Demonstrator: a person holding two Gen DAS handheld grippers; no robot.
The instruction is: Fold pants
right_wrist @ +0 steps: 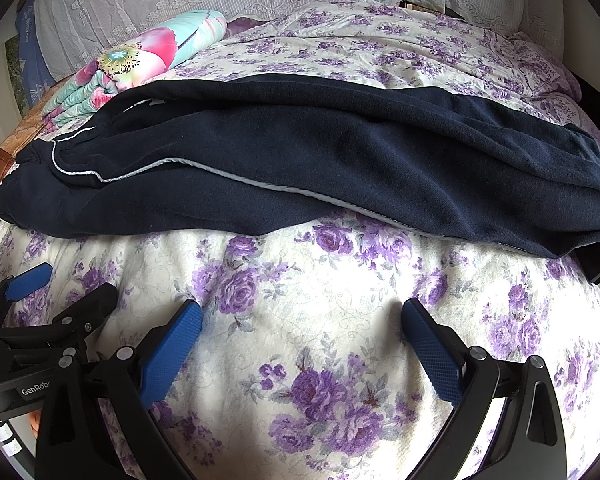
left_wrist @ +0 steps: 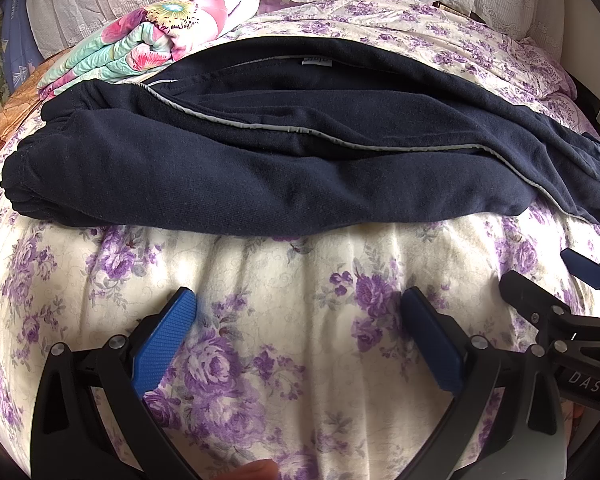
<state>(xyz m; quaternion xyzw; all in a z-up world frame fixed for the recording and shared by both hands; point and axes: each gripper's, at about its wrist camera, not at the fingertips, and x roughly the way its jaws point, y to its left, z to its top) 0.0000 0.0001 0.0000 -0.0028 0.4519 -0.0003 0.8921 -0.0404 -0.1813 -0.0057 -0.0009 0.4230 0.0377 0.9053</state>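
- The dark navy fleece pants with pale grey piping (left_wrist: 260,160) are lying crosswise on the cream bedspread printed with purple roses (left_wrist: 284,264), already doubled leg over leg, with the elastic cuffs on one side and the waistband with its white label toward the far edge.
- The left gripper (left_wrist: 300,308) is hovering over bare bedspread just short of the pants' near edge, its blue ribbed fingers (left_wrist: 168,344) spread wide and holding nothing.
- The right gripper (right_wrist: 302,318) is doing the same just beside it, fingers splayed and empty.
- To my eye, the next fold is waiting to begin: each gripper is needing to take one corner of the same end, pinching through every layer so the bottom leg is not dragging behind.
- Lifting both corners level and carrying them across evenly should keep the piping straight.
- The rolled floral quilt in pink and mint (right_wrist: 140,68) is sitting beyond the pants, touching their far corner, so I would be folding away from it.
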